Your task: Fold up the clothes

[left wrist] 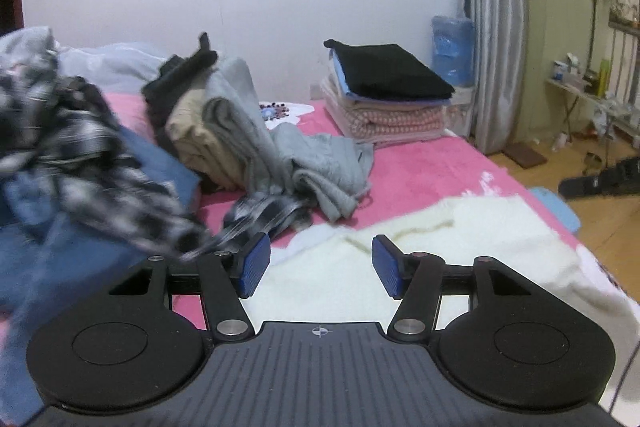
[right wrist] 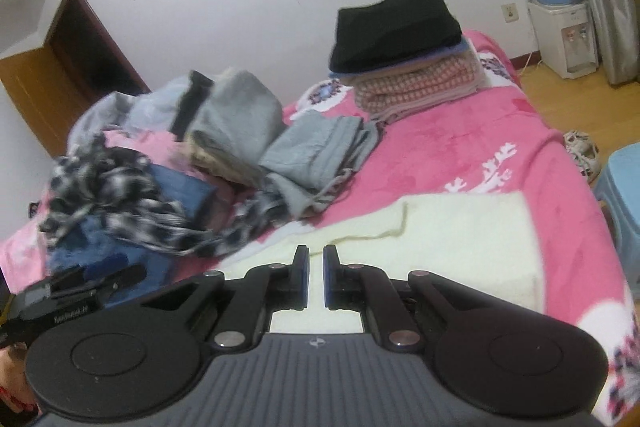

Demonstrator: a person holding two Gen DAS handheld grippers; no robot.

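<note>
My left gripper [left wrist: 320,265] hangs over the bed with its blue pads [left wrist: 253,265] spread apart and nothing between them. My right gripper [right wrist: 316,277] has its jaws drawn almost together, only a thin slit left, and I see no cloth caught in it.

Just under both lies a cream blanket [left wrist: 440,247], spread flat on the pink bedspread [left wrist: 432,167] at the near edge. To the left of it sits the loose heap: a black-and-white plaid shirt [left wrist: 80,155], blurred in the left view, draped over a blue garment [left wrist: 48,259], with one plaid end trailing onto the pink beside the blanket. In the right view the left gripper [right wrist: 80,285] shows at the lower left, near that blue garment.

Further in, a grey garment [left wrist: 320,163] lies crumpled, touching a tan piece [left wrist: 192,139] and a black one [left wrist: 180,75] piled behind it.

At the far end of the bed stands the folded stack [left wrist: 384,107], well apart from the heap: a black item [left wrist: 392,71] on top, a thin blue layer below it, pink checked cloth at the bottom. Beyond it, by the curtain [left wrist: 492,27], a water dispenser [right wrist: 560,35] stands against the white wall.
</note>
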